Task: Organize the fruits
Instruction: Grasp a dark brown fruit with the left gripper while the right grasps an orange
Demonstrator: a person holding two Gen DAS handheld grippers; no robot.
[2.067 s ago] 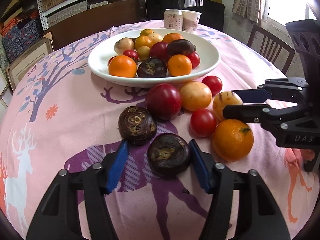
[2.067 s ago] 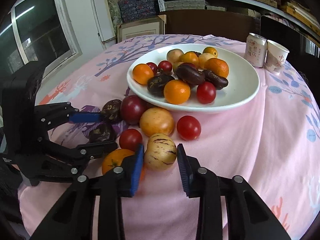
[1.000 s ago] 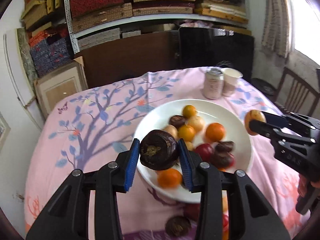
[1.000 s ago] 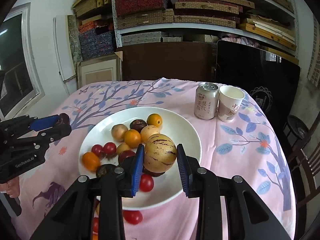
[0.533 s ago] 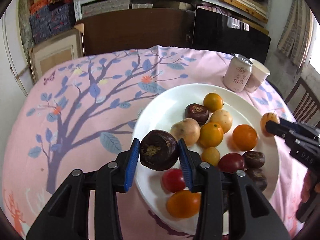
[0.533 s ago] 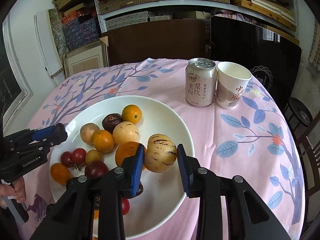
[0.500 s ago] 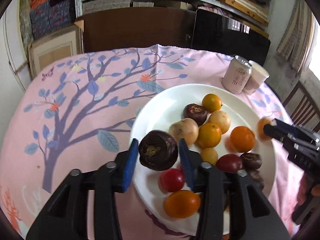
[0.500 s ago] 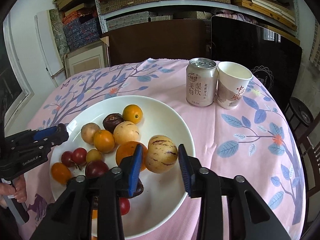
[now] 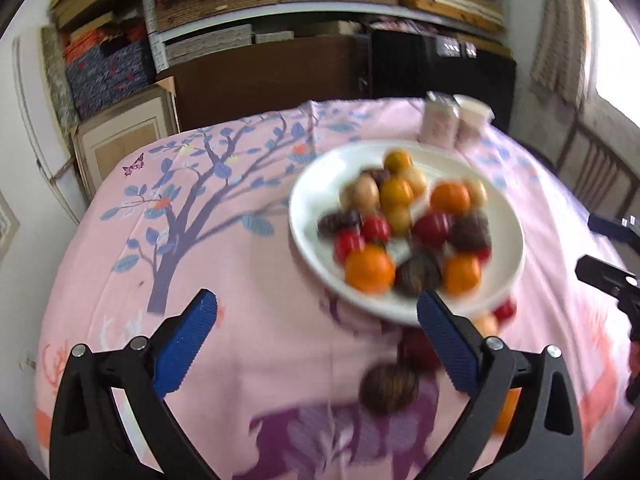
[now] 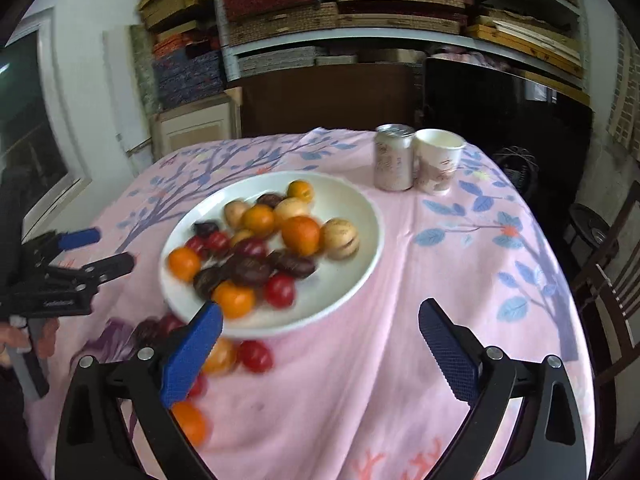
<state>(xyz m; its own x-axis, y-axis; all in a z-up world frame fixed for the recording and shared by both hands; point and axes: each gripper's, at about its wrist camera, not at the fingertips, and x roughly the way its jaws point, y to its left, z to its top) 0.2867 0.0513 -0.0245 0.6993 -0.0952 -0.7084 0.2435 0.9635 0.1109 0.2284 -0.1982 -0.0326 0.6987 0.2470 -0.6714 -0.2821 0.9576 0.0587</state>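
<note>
A white plate (image 9: 312, 184) holds several oranges, tomatoes, dark fruits and pale striped fruits; it also shows in the right wrist view (image 10: 360, 200). My left gripper (image 9: 316, 344) is open and empty, held above the cloth in front of the plate. A dark brown fruit (image 9: 388, 388) lies on the cloth near its right finger. My right gripper (image 10: 320, 344) is open and empty, above the plate's near right edge. The striped pale fruit (image 10: 340, 238) lies on the plate. Loose tomatoes (image 10: 254, 354) and oranges (image 10: 190, 420) lie below the plate.
A drink can (image 10: 394, 158) and a paper cup (image 10: 438, 160) stand behind the plate. The round table has a pink tree-print cloth (image 9: 192, 208). A wooden chair (image 10: 612, 264) is at the right. Shelves and boxes stand behind the table.
Both grippers have opened and let go of their fruit onto the plate: the dark fruit from the left, the striped pale fruit from the right. Both have pulled back and up.
</note>
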